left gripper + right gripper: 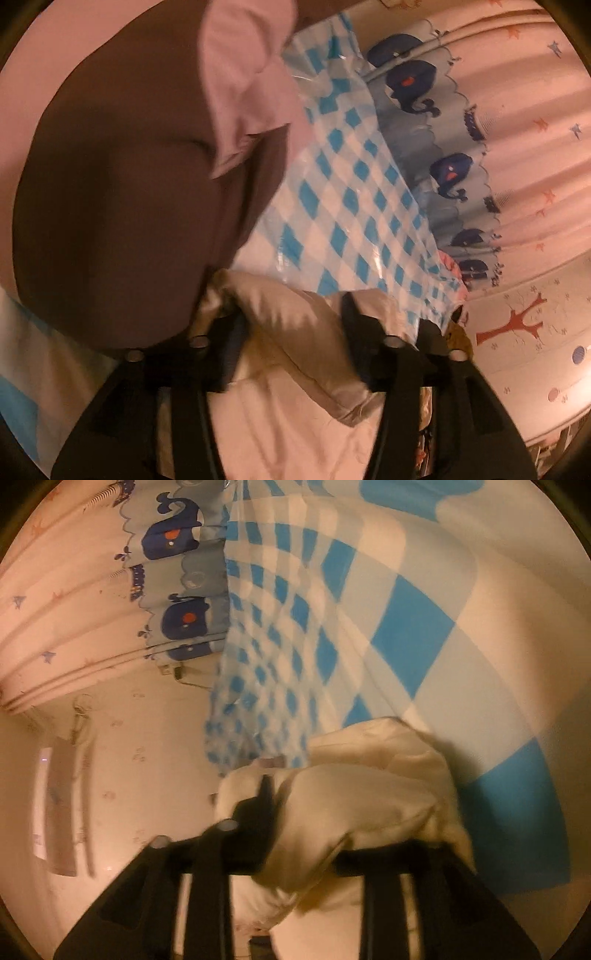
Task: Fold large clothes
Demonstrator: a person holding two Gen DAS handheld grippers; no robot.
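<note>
Cream garment bunches between the left gripper fingers, spread apart; grip uncertain. At twelve o'clock lies the checkered surface. The right gripper likewise straddles the cloth, fingers parted.

Garment on cloth, curtain behind

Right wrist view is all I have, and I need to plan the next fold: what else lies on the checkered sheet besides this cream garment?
Observer: A large brown garment lies spread on the checkered sheet, right beside the cream garment.
Operator: Anything on top of it?
Observer: Yes, a crumpled pink cloth lies across its upper part.
Operator: And the left gripper?
Observer: The left gripper has its jaws apart, with a fold of the cream garment between them.
</note>
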